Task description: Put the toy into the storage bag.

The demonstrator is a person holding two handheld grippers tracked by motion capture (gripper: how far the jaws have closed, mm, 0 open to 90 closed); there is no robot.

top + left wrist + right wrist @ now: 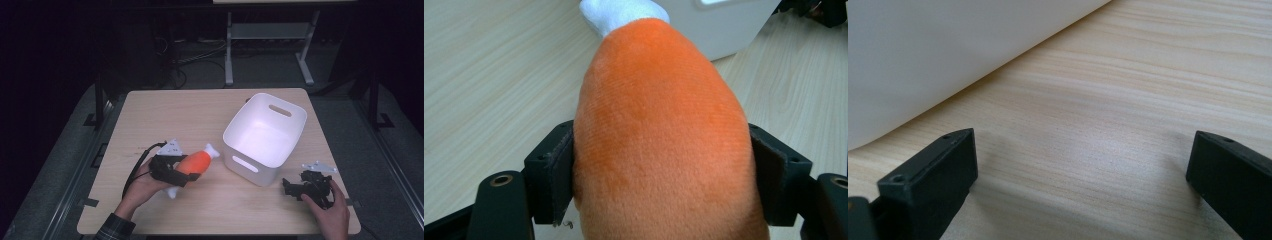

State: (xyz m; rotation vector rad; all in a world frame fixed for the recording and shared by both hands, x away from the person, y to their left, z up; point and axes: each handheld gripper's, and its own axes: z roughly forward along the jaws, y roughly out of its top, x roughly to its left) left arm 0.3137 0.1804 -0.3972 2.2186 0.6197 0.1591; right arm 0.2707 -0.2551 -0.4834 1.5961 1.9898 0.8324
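Gripping the orange plush toy point(196, 162) left of the white bin point(260, 137), left gripper point(176, 172); right gripper point(295, 187) gapes on bare table point(165, 112).

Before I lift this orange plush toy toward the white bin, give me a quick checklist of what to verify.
1. Left gripper shut on the plush toy, jaws pressing both sides: ok.
2. Toy's white end free of the bin: ok.
3. Bin upright with open, empty inside: ok.
4. Right gripper open, holding nothing, on the table beside the bin: ok.
5. Grip firm enough for the soft toy: cannot tell.
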